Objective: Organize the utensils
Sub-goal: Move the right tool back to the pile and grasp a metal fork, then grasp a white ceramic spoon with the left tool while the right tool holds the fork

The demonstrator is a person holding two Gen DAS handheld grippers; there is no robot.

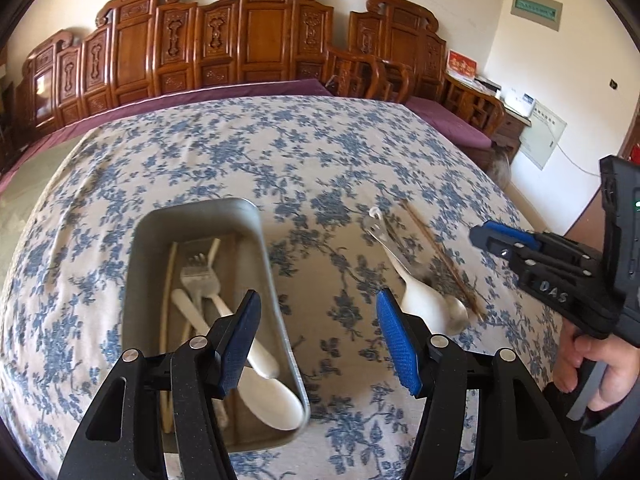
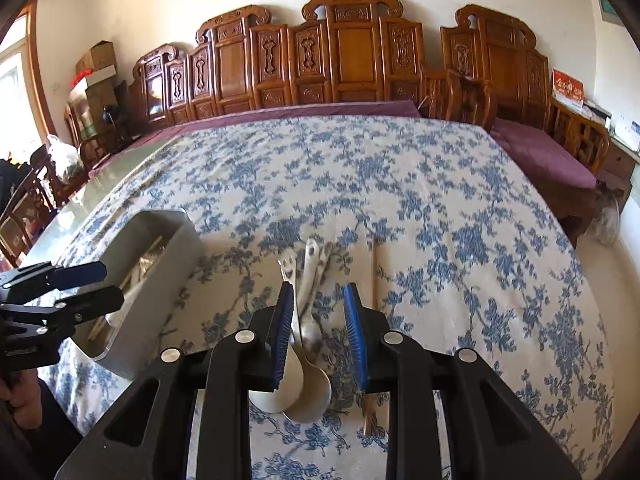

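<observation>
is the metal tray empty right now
No, the metal tray already holds a fork and a white spoon, along with pale chopsticks lying along its left wall.

Bright daylight, fisheye-warped edges, slight motion blur

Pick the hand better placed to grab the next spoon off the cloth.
Right. The right tool hangs open directly over the spoons on the tablecloth, its fingers either side of them. The left tool is open, empty, beside the metal tray.
</observation>
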